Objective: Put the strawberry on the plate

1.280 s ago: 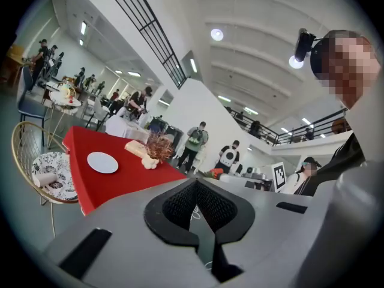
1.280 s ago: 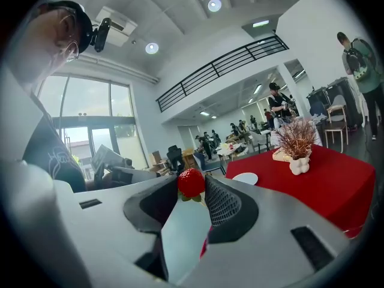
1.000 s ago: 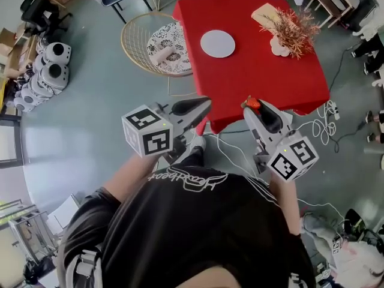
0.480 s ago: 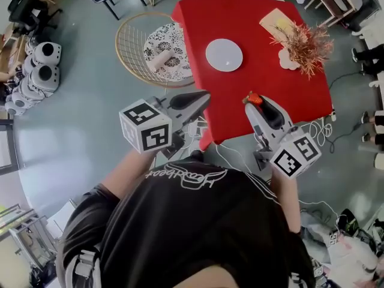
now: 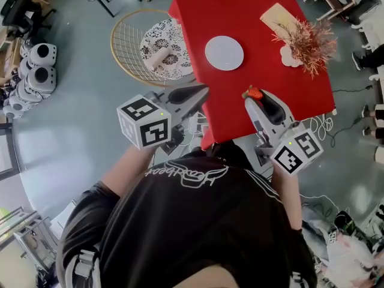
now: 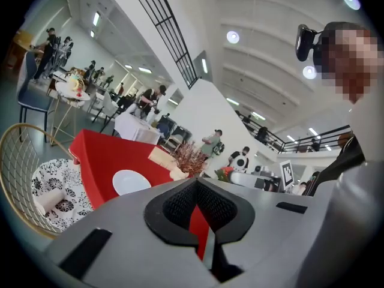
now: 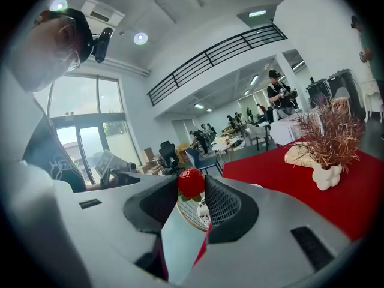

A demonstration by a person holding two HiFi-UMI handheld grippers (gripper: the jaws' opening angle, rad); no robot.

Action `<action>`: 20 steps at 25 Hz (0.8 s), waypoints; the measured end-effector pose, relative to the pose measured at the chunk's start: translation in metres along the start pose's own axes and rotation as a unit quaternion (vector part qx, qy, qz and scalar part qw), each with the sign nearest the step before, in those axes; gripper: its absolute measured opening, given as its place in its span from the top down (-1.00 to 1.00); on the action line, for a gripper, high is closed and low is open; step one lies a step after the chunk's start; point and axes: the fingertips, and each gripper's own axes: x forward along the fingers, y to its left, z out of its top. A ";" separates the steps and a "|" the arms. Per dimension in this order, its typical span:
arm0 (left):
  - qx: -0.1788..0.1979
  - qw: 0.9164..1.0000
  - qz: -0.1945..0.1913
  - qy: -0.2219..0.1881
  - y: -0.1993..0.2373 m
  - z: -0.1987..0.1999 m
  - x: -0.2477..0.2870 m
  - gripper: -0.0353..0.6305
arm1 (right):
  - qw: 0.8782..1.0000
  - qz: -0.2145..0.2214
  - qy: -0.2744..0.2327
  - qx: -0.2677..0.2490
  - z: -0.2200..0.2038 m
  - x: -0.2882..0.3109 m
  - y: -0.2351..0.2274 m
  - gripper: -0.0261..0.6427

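The right gripper [image 5: 251, 99] pinches the strawberry [image 7: 191, 182] at its jaw tips, above the near edge of the red table [image 5: 267, 71]. The white plate [image 5: 224, 53] lies bare near the table's middle, well apart from the berry. The left gripper [image 5: 201, 92], jaws pressed together on nothing, seems to hang just off the near left corner.

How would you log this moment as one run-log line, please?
right gripper: jaws shut on strawberry | left gripper: jaws shut, empty | plate: bare, on red table | strawberry: not yet on plate
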 end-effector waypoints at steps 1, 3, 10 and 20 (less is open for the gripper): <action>-0.003 1.000 0.001 0.000 0.001 0.000 0.001 0.87 | 1.000 0.003 0.001 0.001 0.000 0.001 -0.001 0.52; -0.012 1.000 0.003 -0.003 0.005 0.001 0.001 0.87 | 1.000 0.009 0.002 0.006 0.001 0.005 -0.003 0.52; -0.010 1.000 0.022 -0.004 0.016 0.012 0.010 0.87 | 1.000 0.027 0.010 0.005 0.012 0.020 -0.021 0.52; -0.016 0.999 0.045 -0.014 0.027 0.027 0.037 0.87 | 0.998 0.054 0.021 0.011 0.024 0.037 -0.055 0.52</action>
